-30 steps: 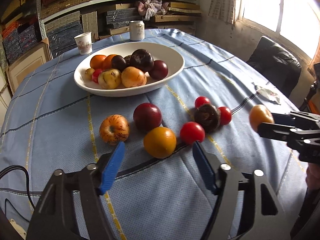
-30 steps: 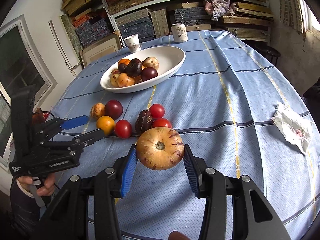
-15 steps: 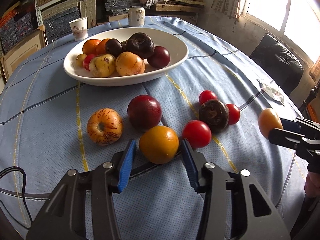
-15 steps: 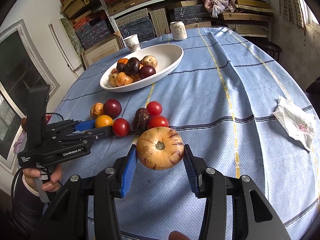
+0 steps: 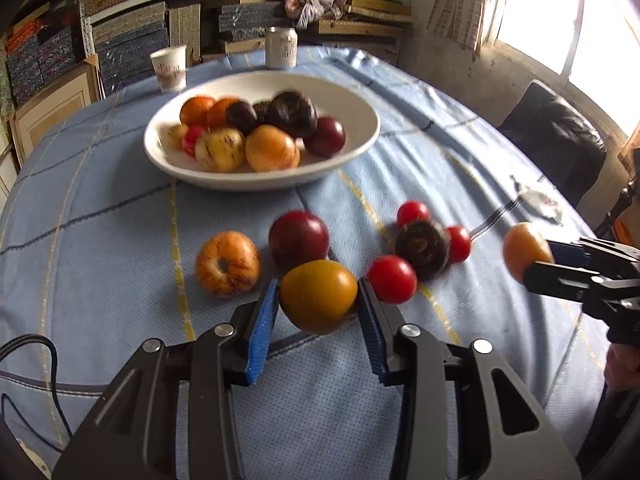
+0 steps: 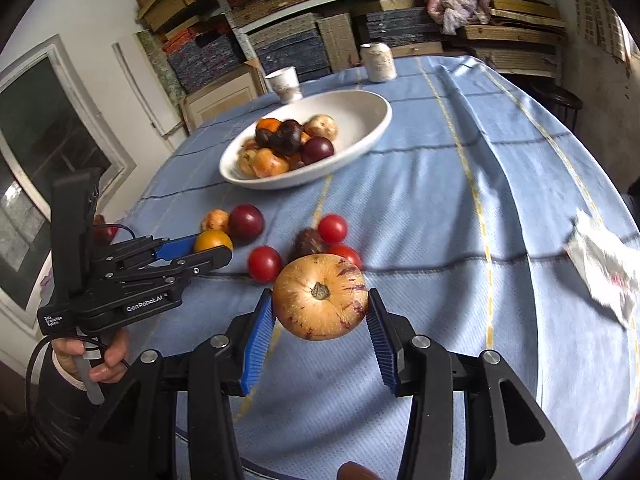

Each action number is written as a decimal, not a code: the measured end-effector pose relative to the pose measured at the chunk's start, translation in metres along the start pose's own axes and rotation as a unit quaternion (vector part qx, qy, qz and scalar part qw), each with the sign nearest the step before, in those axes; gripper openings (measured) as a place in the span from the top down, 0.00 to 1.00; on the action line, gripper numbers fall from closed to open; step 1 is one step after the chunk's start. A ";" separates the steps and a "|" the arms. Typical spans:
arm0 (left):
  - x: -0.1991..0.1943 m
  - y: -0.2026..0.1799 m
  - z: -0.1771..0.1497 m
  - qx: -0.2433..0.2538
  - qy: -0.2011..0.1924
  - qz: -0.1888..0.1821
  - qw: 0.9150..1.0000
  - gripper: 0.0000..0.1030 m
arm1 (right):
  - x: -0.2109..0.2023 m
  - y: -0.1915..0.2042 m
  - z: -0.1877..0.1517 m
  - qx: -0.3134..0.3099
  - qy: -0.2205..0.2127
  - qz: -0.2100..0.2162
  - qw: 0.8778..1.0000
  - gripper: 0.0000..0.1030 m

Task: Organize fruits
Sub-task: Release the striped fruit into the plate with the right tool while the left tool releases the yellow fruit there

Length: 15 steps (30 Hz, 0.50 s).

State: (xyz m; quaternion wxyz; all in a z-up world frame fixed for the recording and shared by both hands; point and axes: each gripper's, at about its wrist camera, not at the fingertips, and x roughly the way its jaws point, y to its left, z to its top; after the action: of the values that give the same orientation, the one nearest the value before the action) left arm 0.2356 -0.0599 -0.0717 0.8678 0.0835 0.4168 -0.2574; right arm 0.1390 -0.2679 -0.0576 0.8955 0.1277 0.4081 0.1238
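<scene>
Left wrist view: your left gripper [image 5: 318, 312] now has its blue pads clamped on the round orange-yellow fruit [image 5: 318, 295]; a second ago they stood wide apart short of it, half a second ago they were closing either side. The fruit looks just lifted or about to lift off the blue checked tablecloth [image 5: 100, 240], hard to tell which. Left on the cloth: the striped orange fruit [image 5: 227, 263], dark red plum [image 5: 298, 239], three small red tomatoes, nearest one [image 5: 392, 279], and a dark brown wrinkled fruit [image 5: 422, 244]. The white oval bowl [image 5: 360, 120] behind is already half full. Your right gripper [image 5: 532, 258] shows at the right edge, shut on its own fruit

Right wrist view: the right gripper [image 6: 320, 320] holds the pale orange purple-streaked round fruit [image 6: 320, 296] between its pads above the cloth, same grip as a second ago. The bowl [image 6: 376, 120] is well ahead, paper cup [image 6: 285, 84] and white can [image 6: 378, 62] beyond it. The left gripper [image 6: 208, 248] is seen pinching the orange-yellow fruit [image 6: 212, 240]

Meaning: both tools are loaded, so next you likely carry both to the bowl; five pieces remain loose
</scene>
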 end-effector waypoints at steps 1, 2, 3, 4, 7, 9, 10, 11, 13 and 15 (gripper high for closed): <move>-0.007 0.002 0.005 -0.002 -0.008 -0.007 1.000 0.62 | -0.001 0.002 0.008 -0.008 -0.002 0.008 1.000 0.55; -0.014 0.006 0.012 -0.001 -0.017 -0.013 1.000 0.62 | -0.001 0.005 0.019 -0.018 -0.006 0.016 1.000 0.55; -0.020 0.010 0.020 -0.002 -0.024 -0.016 1.000 0.62 | -0.002 0.006 0.027 -0.024 -0.012 0.019 0.999 0.55; -0.024 0.014 0.029 -0.005 -0.032 -0.018 0.999 0.62 | 0.001 0.008 0.041 -0.032 -0.022 0.021 0.999 0.55; -0.028 0.036 0.064 -0.024 -0.055 -0.015 0.998 0.64 | 0.018 0.010 0.071 -0.044 -0.038 0.023 0.998 0.55; -0.019 0.050 0.089 -0.032 -0.059 0.000 0.998 0.64 | 0.038 0.008 0.091 -0.046 -0.043 0.022 0.998 0.55; -0.010 0.056 0.101 -0.034 -0.059 0.013 0.998 0.64 | 0.048 0.006 0.101 -0.043 -0.044 0.020 0.998 0.55; -0.003 0.061 0.111 -0.037 -0.060 0.025 0.997 0.64 | 0.059 0.004 0.111 -0.044 -0.045 0.017 0.998 0.55; 0.011 0.071 0.126 -0.048 -0.054 0.029 0.997 0.64 | 0.075 0.001 0.126 -0.046 -0.048 0.014 0.998 0.55; 0.028 0.081 0.138 -0.060 -0.042 0.024 0.997 0.64 | 0.092 -0.005 0.139 -0.035 -0.041 0.015 0.998 0.55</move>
State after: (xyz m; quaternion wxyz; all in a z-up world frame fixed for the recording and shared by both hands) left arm 0.3858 -0.0514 -0.0108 0.8941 0.0306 0.3921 -0.2145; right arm 0.3041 -0.2605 -0.0352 0.9133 0.1076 0.3649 0.1456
